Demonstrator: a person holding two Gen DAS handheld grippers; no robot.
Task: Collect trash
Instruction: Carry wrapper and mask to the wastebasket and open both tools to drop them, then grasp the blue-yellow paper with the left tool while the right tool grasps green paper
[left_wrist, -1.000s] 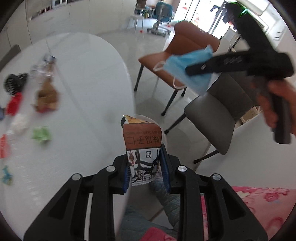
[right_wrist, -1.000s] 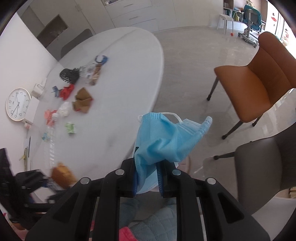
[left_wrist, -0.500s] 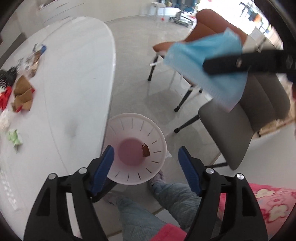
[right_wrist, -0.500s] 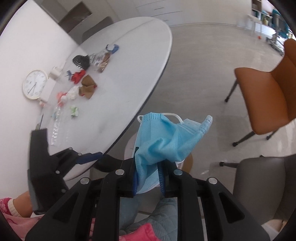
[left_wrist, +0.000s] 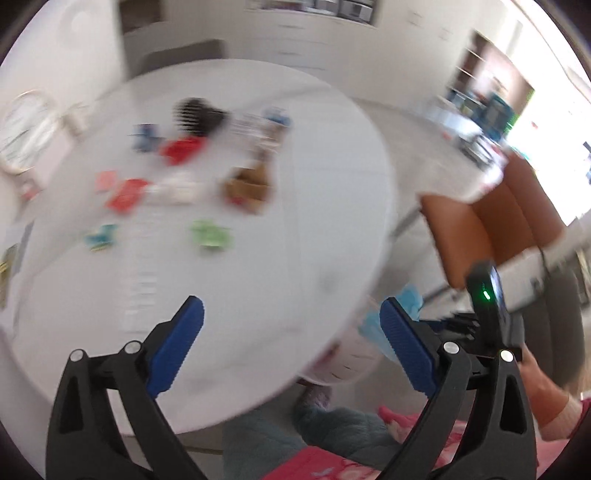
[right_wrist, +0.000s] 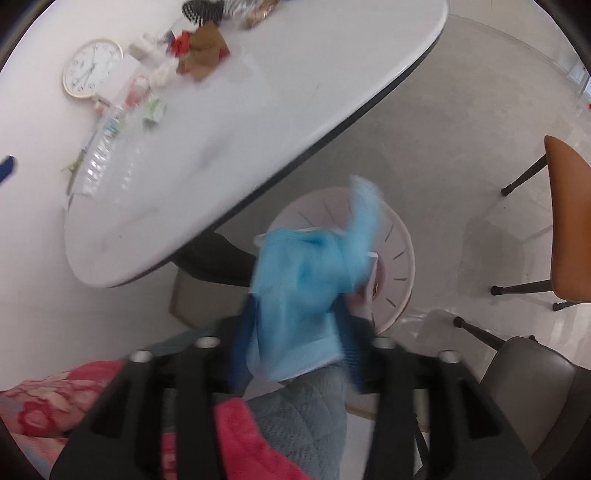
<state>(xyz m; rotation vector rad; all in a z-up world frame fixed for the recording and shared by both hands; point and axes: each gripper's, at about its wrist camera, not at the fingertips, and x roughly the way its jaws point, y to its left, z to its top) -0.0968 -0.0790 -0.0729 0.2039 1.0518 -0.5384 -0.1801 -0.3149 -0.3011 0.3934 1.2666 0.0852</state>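
Left gripper (left_wrist: 291, 328): our blue-padded jaws are spread wide, nothing between them. It points over the white oval table (left_wrist: 258, 280). View is motion-blurred, but we make out scattered litter on the tabletop: a crumpled brown paper wrapper (left_wrist: 248, 185), a green scrap (left_wrist: 211, 234), red scraps (left_wrist: 125, 194), a black comb-like item (left_wrist: 195, 115).

Right gripper (right_wrist: 295, 343): the light blue disposable face mask (right_wrist: 314, 273) sits between our blue pads (right_wrist: 242, 341). Frame is smeared, so we cannot tell whether the jaws pinch it or have parted. The mask hangs directly over the round white ribbed trash bin (right_wrist: 397, 254) on the floor, just beside the table edge, near our quilted grey-blue trouser leg (right_wrist: 306, 424).

An orange-brown chair (right_wrist: 569, 221) and a grey chair (right_wrist: 535, 387) stand to the right, apart from the bin.
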